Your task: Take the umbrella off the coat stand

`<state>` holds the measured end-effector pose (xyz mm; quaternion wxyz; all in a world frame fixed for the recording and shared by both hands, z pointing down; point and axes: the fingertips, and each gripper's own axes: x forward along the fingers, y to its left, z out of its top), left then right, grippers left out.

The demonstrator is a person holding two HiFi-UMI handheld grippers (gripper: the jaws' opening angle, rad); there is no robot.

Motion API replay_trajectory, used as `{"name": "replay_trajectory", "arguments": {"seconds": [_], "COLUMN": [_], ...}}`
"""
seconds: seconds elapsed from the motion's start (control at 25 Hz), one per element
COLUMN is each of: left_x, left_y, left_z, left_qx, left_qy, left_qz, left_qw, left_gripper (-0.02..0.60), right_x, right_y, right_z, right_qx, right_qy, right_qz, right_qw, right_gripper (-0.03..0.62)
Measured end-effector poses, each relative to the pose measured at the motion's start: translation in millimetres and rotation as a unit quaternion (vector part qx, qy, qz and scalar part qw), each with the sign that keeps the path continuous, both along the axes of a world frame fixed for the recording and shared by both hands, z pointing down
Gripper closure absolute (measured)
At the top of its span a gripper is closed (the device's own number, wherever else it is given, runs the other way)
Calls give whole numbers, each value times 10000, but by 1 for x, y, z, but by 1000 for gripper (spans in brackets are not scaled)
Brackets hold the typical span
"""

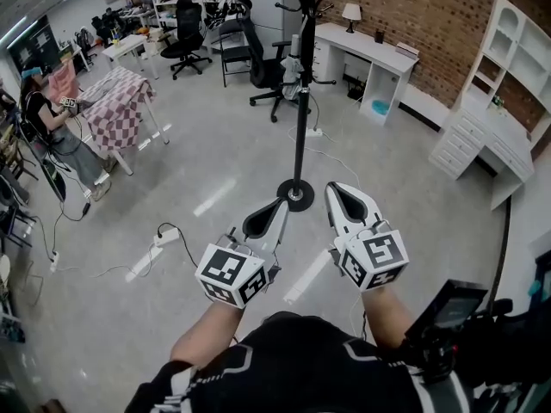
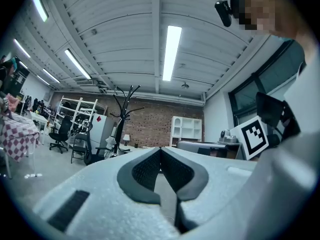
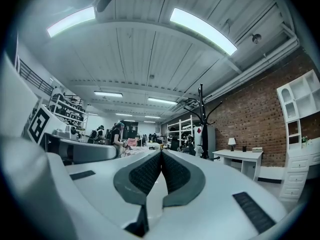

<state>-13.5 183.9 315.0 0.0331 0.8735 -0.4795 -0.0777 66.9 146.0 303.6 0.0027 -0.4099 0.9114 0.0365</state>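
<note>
left gripper [image 1: 279,205] and right gripper [image 1: 332,189] both closed, empty, short of coat stand [image 1: 300,119]; step in, open one wide, lift umbrella [image 1: 294,67] off its hook

Bare floor [image 1: 225,149] runs to the coat stand [image 1: 300,119], office chairs [image 1: 265,69] behind it

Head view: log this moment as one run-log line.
left gripper shut, empty | right gripper shut, empty | umbrella on coat stand | neither gripper touching it
</note>
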Motion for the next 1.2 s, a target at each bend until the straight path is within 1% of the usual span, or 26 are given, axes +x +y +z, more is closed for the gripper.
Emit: {"name": "replay_trajectory", "arguments": {"seconds": [0.2, 0.4, 0.56, 0.68, 0.76, 0.84, 0.96, 1.12, 1.2], "left_x": [-15, -31, -35, -38, -38, -36, -34, -35, -35], "left_y": [-1, 5, 3, -4, -11, -22, -40, -70, -85], "left_z": [3, 1, 2, 11, 16, 18, 17, 10, 8], "left_qx": [6, 98, 114, 7, -43, -89, -134, -70, -62], "left_qy": [105, 262, 264, 236, 209, 177, 136, 18, 34], "left_qz": [-4, 17, 133, 90, 133, 145, 48, -146, -219], "left_qw": [9999, 9996, 9995, 9997, 9997, 9997, 9998, 9999, 9997], "left_gripper": [575, 575, 575, 575, 575, 575, 575, 575, 575], "right_x": [-17, -28, -36, -41, -47, -50, -51, -51, -50], "right_y": [1, 8, 4, -5, -10, -21, -42, -75, -91], "right_z": [6, 12, 12, 16, 18, 18, 19, 14, 12], "right_qx": [12, 57, 54, -34, -38, -29, -72, -14, -30], "right_qy": [150, 219, 188, 156, 173, 196, 189, 158, 128], "right_qz": [-55, 31, 27, -38, -144, -215, -324, -443, -492], "right_qw": [9999, 9997, 9998, 9999, 9997, 9996, 9993, 9989, 9987], "right_gripper": [591, 591, 591, 591, 591, 591, 591, 591, 591]}}
